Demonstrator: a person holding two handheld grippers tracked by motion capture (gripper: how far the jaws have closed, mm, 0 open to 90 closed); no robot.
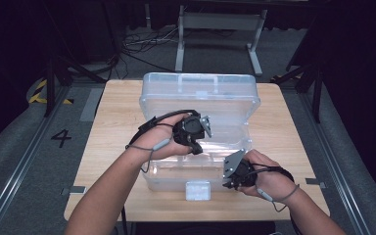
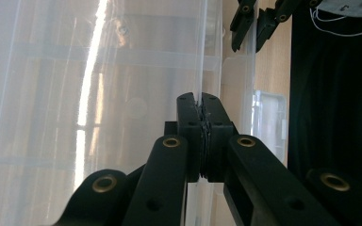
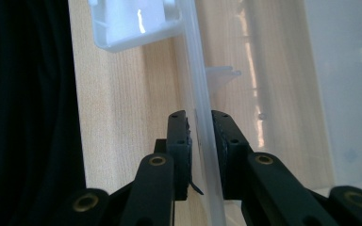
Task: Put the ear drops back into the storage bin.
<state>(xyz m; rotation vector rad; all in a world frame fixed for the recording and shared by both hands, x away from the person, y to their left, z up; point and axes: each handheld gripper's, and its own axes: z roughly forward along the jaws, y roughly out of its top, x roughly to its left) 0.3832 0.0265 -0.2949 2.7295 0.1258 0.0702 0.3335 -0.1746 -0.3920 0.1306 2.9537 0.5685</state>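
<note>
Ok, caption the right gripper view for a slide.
Right gripper clamping the clear box's front rim.

We see a light wooden table (image 1: 117,117) at the centre of the frame, standing on grey carpet (image 1: 24,147). A painted number 4 (image 1: 61,137) marks the floor at left. At top centre, black cables (image 1: 142,46) trail beside a grey metal stand (image 1: 220,34). Dark curtains close the upper corners.

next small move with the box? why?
Probably swing the lid down toward closing. The clear plastic box sits open, the left gripper is shut on a thin clear wall inside it, and the right gripper clamps the front rim, steadying it.
</note>
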